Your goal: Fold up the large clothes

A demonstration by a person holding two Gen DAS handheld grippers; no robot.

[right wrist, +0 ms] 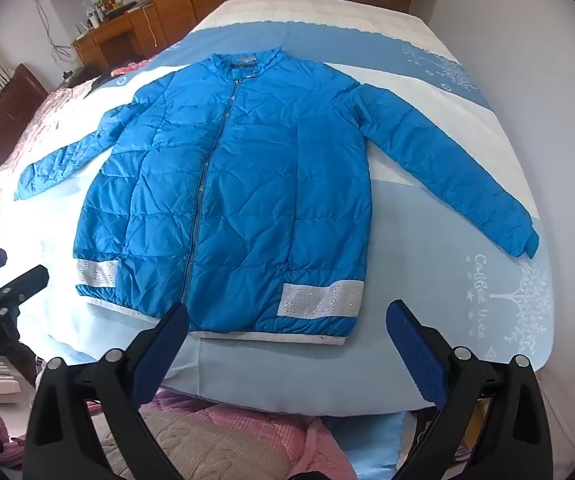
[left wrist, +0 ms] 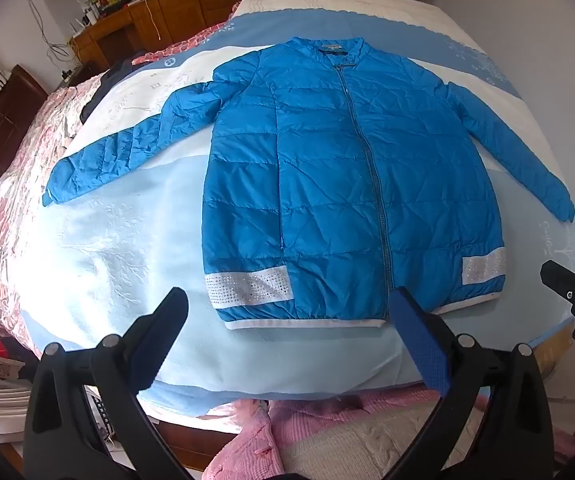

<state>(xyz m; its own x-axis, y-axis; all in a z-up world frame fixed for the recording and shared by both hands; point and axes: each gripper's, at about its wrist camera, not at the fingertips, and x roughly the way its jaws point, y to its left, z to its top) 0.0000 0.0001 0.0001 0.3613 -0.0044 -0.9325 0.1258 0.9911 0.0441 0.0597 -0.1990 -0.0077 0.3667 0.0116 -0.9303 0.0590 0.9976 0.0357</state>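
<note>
Plainly, the blue quilted jacket (left wrist: pixel 339 184) lay spread flat and face up on the bed (left wrist: pixel 127 248), zipped closed, its collar pointing toward the far end of the bed and its white-edged hem toward the near end. Both sleeves were stretched outward and angled down along the sides of the jacket, each apart from the body panel. Two white sparkly bands sat just above the hem, one near each lower corner.

The left gripper (left wrist: pixel 287 312) hovered beyond the hem, off the near end of the jacket, with its fingers spread wide and nothing between them. Seen from its own camera, one fingertip stood before the bare bedspread beside the jacket's lower corner with the longer white band, and the blue-padded fingertip overlapped the hem close to the bottom of the zipper. Whether that pad touched the cloth could not be told.

The right gripper (right wrist: pixel 287 326) was likewise released, fingers wide apart and empty, hanging off the same hem edge. In its own view one fingertip overlapped the hem near the zipper foot, and the other stood past the jacket's opposite lower corner, over the pale bedspread.

A pink knitted blanket (left wrist: pixel 247 440) lay bunched below the near end of the bed.
</note>
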